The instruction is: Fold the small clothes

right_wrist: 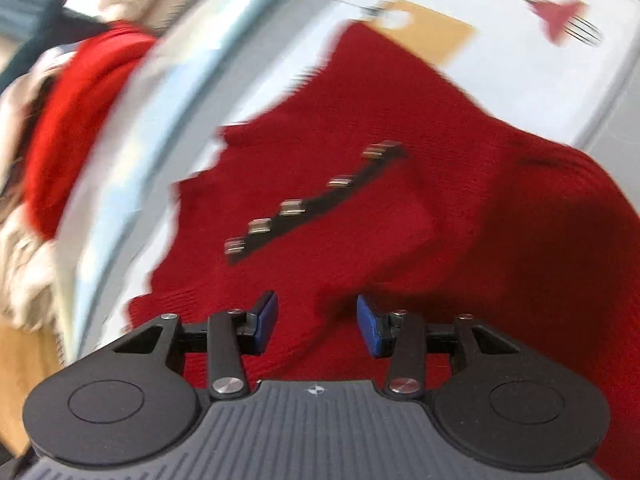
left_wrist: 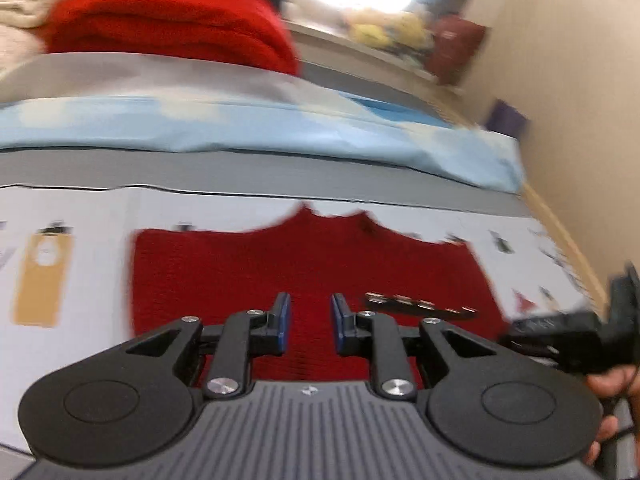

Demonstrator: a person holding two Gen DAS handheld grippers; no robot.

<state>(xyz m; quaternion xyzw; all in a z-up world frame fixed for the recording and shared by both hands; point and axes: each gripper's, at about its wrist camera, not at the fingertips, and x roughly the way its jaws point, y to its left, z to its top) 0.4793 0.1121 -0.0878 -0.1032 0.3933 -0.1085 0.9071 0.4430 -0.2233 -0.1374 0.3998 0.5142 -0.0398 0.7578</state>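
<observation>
Red knit garment (left_wrist: 312,264) lies seemingly flat under both parted tongs (left_wrist: 311,322)

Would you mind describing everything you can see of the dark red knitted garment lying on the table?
The dark red garment is a ribbed knit, spread mostly flat on the white patterned tablecloth. Its far edge shows a notched neckline. A black strip with five metallic clasps lies on its front; whether it is sewn on cannot be told. In the right wrist view the fabric looks rumpled with folds. The left gripper and right gripper are both open above it, gripping nothing. Motion blur hides finer detail.
</observation>
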